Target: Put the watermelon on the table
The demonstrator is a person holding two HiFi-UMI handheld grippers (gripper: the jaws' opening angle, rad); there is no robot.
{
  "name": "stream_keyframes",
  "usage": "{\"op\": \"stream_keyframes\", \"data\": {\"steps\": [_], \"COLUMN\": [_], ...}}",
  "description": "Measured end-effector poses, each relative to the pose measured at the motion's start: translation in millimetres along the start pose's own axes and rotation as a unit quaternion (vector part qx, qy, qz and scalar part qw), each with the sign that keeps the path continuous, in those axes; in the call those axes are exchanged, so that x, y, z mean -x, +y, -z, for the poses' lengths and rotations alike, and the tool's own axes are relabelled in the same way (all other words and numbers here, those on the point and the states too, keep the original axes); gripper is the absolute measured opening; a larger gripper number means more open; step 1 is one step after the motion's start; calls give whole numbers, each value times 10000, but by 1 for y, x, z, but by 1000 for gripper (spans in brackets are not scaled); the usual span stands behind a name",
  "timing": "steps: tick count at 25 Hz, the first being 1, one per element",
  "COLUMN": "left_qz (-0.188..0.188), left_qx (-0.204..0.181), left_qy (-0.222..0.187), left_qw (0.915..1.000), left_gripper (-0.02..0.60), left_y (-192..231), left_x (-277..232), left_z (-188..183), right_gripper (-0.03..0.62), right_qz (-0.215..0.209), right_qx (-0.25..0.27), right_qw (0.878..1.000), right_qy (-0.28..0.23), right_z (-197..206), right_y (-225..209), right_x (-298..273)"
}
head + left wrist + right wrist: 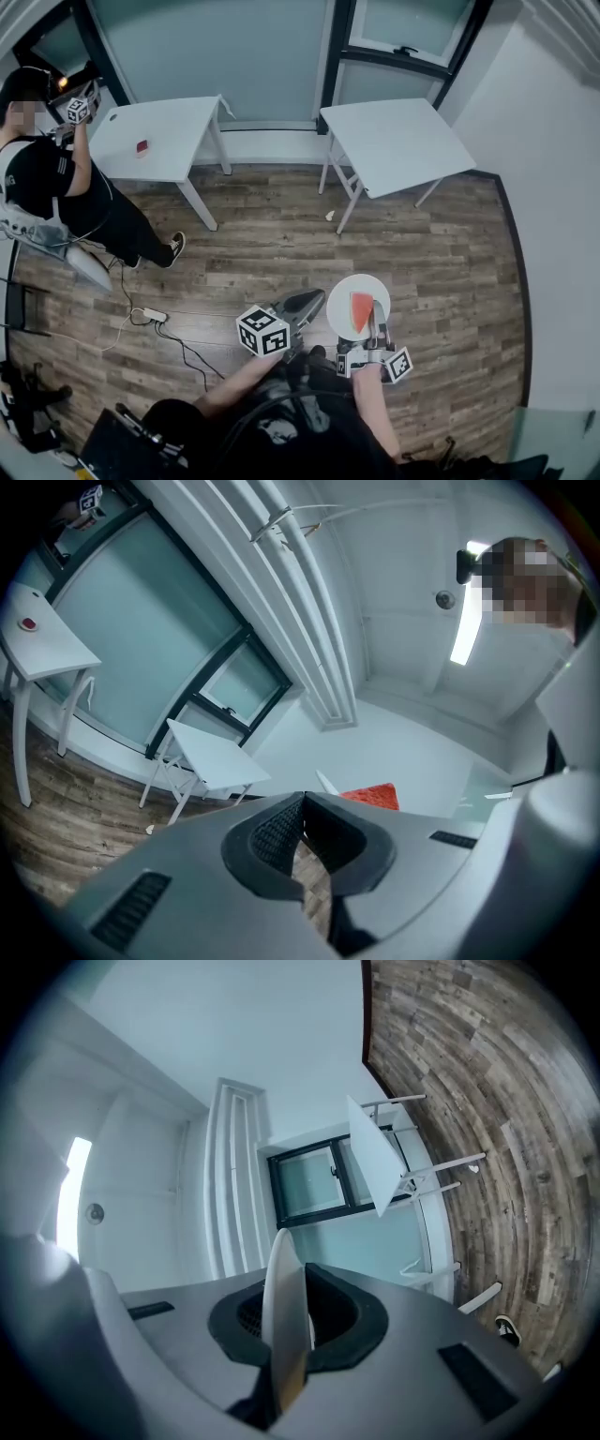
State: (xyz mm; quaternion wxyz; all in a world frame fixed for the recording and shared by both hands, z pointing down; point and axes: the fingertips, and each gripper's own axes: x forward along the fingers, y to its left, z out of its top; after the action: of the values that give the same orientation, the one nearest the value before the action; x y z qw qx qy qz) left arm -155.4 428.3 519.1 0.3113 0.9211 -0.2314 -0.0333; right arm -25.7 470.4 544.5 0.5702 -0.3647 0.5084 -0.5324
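My right tongs [292, 1321] clamp the thin rim of a smooth round white plate [343, 298]. On the plate lies the red wedge of watermelon [361, 311], above the plank floor [431, 253]. My left tongs [302, 823], ribbed pads together, hold nothing. Two flat white tables [398, 141] stand well apart from me.

Head camera sits high, staring steeply down at the wood floor [281, 234], with the far bench [394, 141] small up top. The left hand-held gripper [302, 803] camera rides close behind its jaws, facing level toward that same bench and the dark-framed window [234, 682]. The right hand-held gripper [289, 1288] camera, rolled sideways with floor at its right edge, catches the same bench and window.
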Motion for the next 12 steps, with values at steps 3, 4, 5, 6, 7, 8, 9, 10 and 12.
{"op": "stream_keyframes", "data": {"steps": [3, 4, 5, 6, 7, 8, 9, 10, 12], "left_qz": [-28, -31, -36, -46, -55, -58, -54, -47, -40], "left_qx": [102, 134, 162, 191, 228, 266, 289, 285, 228], "left_qy": [4, 28, 65, 111, 153, 185, 204, 216, 237], "left_qw": [9999, 9999, 9998, 9997, 9996, 9995, 9994, 9993, 9995], "left_gripper": [5, 5, 5, 5, 5, 5, 5, 5, 5], "left_y": [10, 13, 16, 19, 23, 26, 29, 32, 37], "left_x": [6, 9, 12, 14, 14, 13, 12, 9, -3], "left_z": [1, 2, 5, 8, 10, 11, 11, 11, 7], "right_gripper": [28, 29, 28, 29, 29, 29, 29, 29, 29], "right_qz": [127, 171, 208, 245, 287, 332, 375, 407, 410], "right_qx": [-88, -120, -151, -187, -226, -261, -283, -287, -241], "right_qw": [9999, 9997, 9996, 9994, 9991, 9987, 9983, 9981, 9981], "right_qy": [-54, -93, -131, -173, -225, -280, -331, -370, -400], "right_z": [7, 9, 11, 12, 12, 10, 8, 4, -5], "right_y": [-12, -17, -22, -26, -30, -35, -39, -42, -43], "right_x": [1, 4, 7, 9, 10, 10, 9, 7, -4]}}
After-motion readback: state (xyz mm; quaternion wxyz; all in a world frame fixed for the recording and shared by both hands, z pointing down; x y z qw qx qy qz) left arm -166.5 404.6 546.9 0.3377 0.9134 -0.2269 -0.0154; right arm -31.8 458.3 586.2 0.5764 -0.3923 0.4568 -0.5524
